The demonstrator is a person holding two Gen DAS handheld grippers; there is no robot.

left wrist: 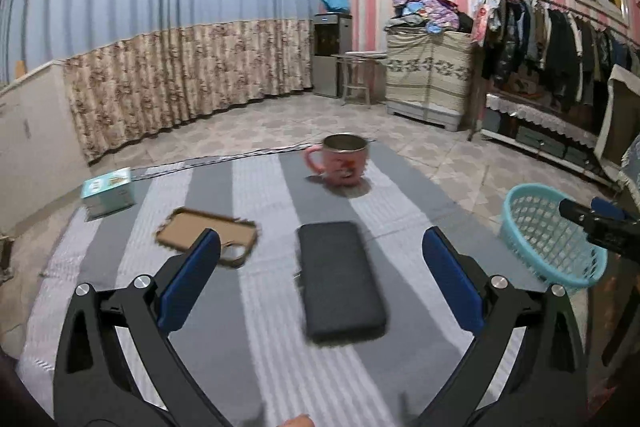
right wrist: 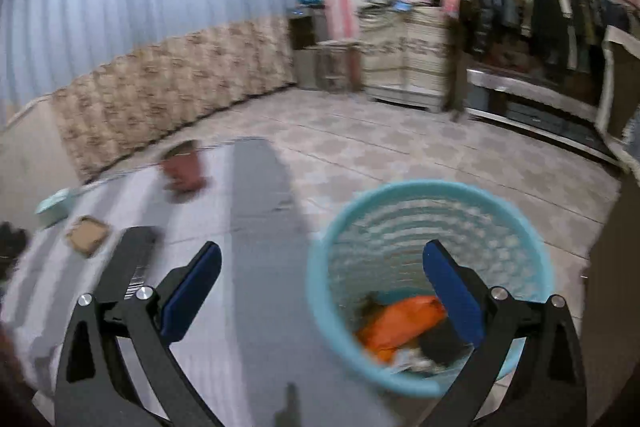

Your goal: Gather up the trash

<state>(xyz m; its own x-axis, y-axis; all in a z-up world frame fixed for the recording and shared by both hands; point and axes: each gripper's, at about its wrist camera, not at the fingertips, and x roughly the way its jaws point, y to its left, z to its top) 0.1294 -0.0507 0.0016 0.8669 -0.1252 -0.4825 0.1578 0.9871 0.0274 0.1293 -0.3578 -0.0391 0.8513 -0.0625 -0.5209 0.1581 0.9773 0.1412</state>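
Hovering: both my claws are up over the striped table cloth (left wrist: 260, 195), nothing in either one.
Left claw (left wrist: 320, 267): spread wide, released, pointing at the table stuff.
Right claw (right wrist: 322, 277): also spread wide and carrying nothing, hanging over the near rim of the teal basket (right wrist: 320, 307).
Basket spot: off the table's right edge, about 3 o'clock from my left claw, and around 1 o'clock from my right one.
What's in it: an orange wrapper (right wrist: 400, 319) plus some dark and pale scraps at the bottom, too blurry to name.
Basket looks: light plastic, lattice walls, round rim, sitting upright. I'd guess it tips easily if I bump it.
Still on the table: a black slab (left wrist: 340, 279) at 12 o'clock between my left fingers, a tan phone case (left wrist: 208, 235) at 10 o'clock, a small teal box (left wrist: 107, 191) further at 10, and a pink mug (left wrist: 342, 161) far at 12.
Trash or not: honestly can't tell, none of these scream trash. The box is my best guess.
How I'd do it: go low over the box, close on its short sides, lift clear of the mug, and drop it dead centre over the basket.
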